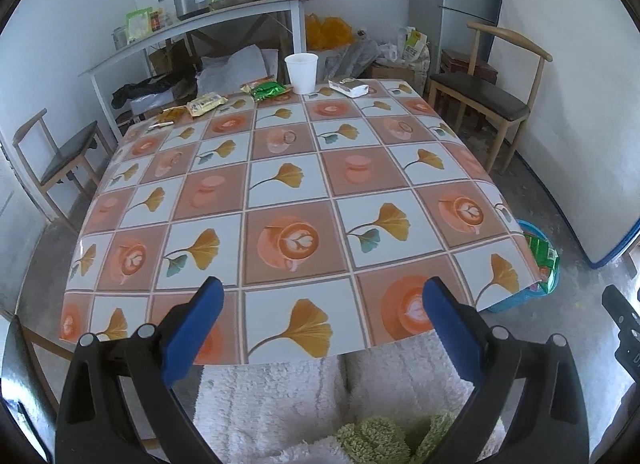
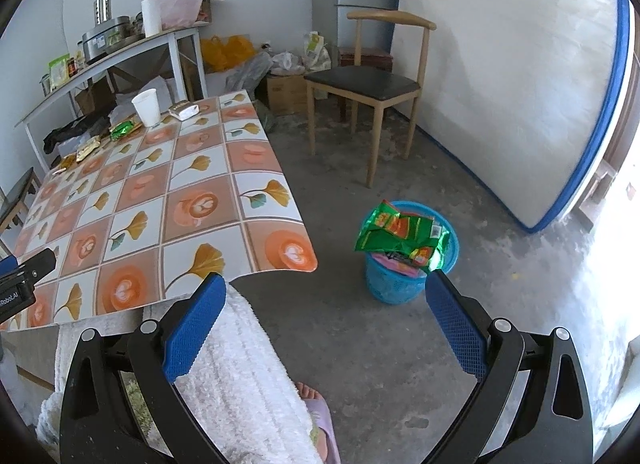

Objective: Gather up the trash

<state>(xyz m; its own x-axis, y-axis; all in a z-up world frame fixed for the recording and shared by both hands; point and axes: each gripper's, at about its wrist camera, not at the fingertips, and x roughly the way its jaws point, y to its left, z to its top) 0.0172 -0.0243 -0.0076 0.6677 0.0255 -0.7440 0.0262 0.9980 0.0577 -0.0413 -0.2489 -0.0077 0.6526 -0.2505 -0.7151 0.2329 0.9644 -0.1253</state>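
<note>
Trash lines the table's far edge: a white paper cup [image 1: 301, 72] [image 2: 146, 107], a green wrapper [image 1: 269, 91] [image 2: 122, 129], a yellow packet [image 1: 207, 103] [image 2: 88, 151], a white packet [image 1: 349, 87] [image 2: 183, 110] and small orange scraps [image 1: 170, 116]. A blue basket [image 2: 400, 276] [image 1: 536, 284] stands on the floor right of the table, with a large green bag [image 2: 404, 238] on top of it. My left gripper [image 1: 320, 328] hangs open over the table's near edge, empty. My right gripper [image 2: 326, 324] is open and empty above the floor, just short of the basket.
The table [image 1: 280, 191] has a tiled leaf-and-cup cloth. Wooden chairs stand at the right [image 1: 492, 95] [image 2: 368, 83] and left [image 1: 56, 159]. A cluttered side table [image 1: 192, 31] and bags sit behind. A person's legs in white fleece [image 2: 240, 376] and a slippered foot [image 2: 320, 416] are below.
</note>
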